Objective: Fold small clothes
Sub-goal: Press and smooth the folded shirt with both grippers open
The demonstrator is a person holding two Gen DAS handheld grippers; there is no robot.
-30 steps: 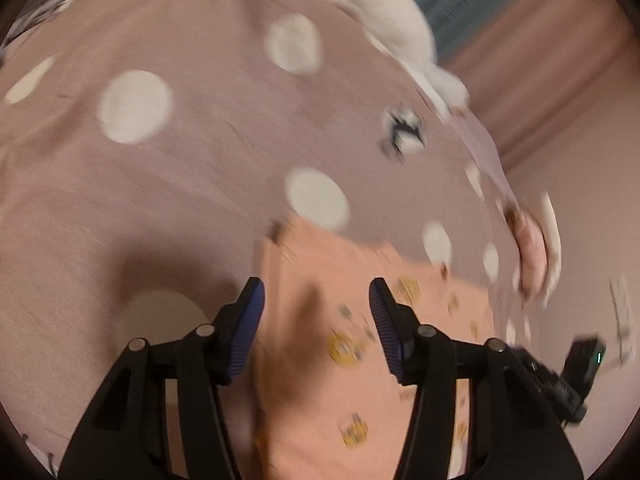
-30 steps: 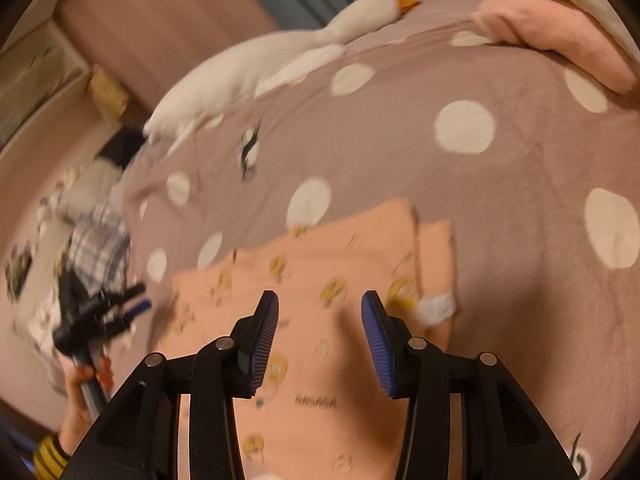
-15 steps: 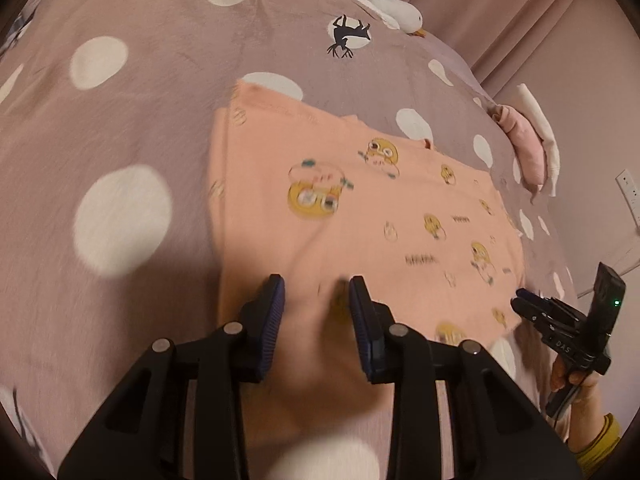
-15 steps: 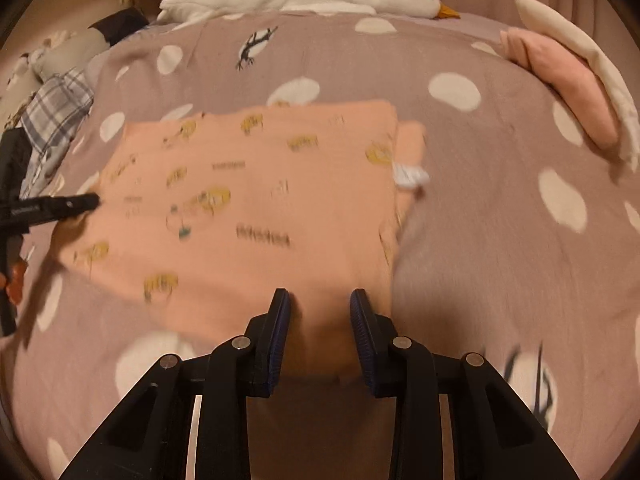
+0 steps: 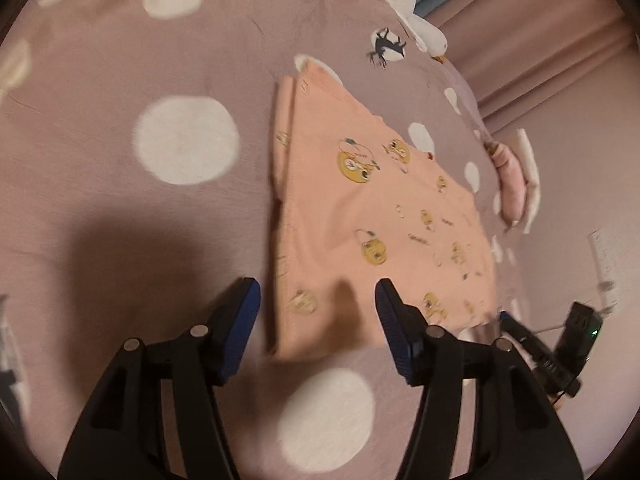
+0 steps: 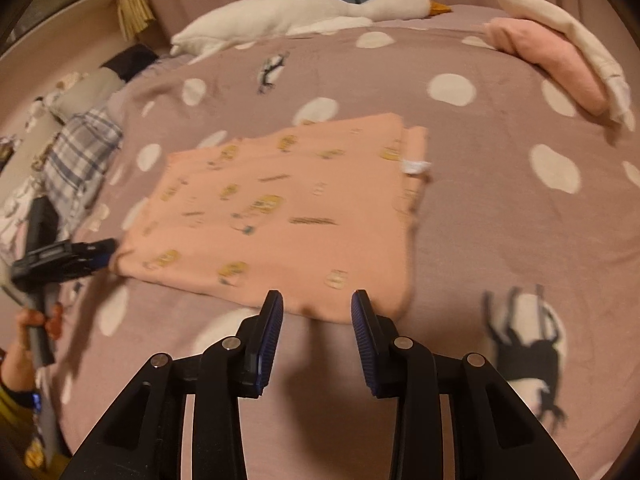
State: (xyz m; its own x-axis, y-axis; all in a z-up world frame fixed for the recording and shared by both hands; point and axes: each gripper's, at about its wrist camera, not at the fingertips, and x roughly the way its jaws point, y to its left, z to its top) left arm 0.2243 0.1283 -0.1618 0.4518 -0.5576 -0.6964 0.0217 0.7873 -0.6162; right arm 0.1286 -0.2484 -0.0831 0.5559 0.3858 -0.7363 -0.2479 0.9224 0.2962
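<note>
1. The peach garment (image 5: pixel 384 216) lies folded flat on the spotted blanket (image 5: pixel 120 80).
2. My left gripper (image 5: pixel 318 300) has just been opening; its jaws stand wide at the garment's near corner, gripping nothing.
3. My right gripper (image 6: pixel 316 308) hangs narrowly parted at the near edge, empty.

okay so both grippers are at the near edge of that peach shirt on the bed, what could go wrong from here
1. The peach cartoon-print garment already lies in layers, with an under-layer poking out at one side. A pinch might catch only the top layer, so the fold slides apart.
2. The left gripper, whose jaws have just been opening, straddles the hem corner, while the right gripper sits just short of the edge. Either could grab the mauve polka-dot bedspread too.
</note>
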